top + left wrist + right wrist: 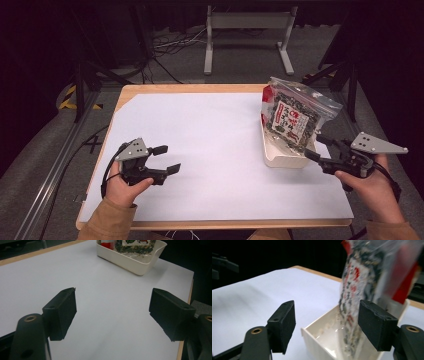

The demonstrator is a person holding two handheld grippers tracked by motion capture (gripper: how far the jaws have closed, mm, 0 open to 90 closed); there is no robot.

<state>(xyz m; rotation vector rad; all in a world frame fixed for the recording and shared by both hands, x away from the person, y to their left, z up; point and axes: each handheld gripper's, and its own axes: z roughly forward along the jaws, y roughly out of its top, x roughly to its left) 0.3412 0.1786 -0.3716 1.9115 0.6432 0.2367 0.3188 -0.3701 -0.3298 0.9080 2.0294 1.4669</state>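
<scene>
Snack bag (292,116) stands propped in the cream bin (280,160) at the table's right, so I judge the placing done; my right gripper (314,147) beside it and left gripper (167,159) both gape, holding nothing.

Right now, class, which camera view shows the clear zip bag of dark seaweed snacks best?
The high view: the whole clear zip bag stands in the cream plastic bin. The right gripper view shows it close but blurred; the left gripper view catches its bottom edge.
</scene>
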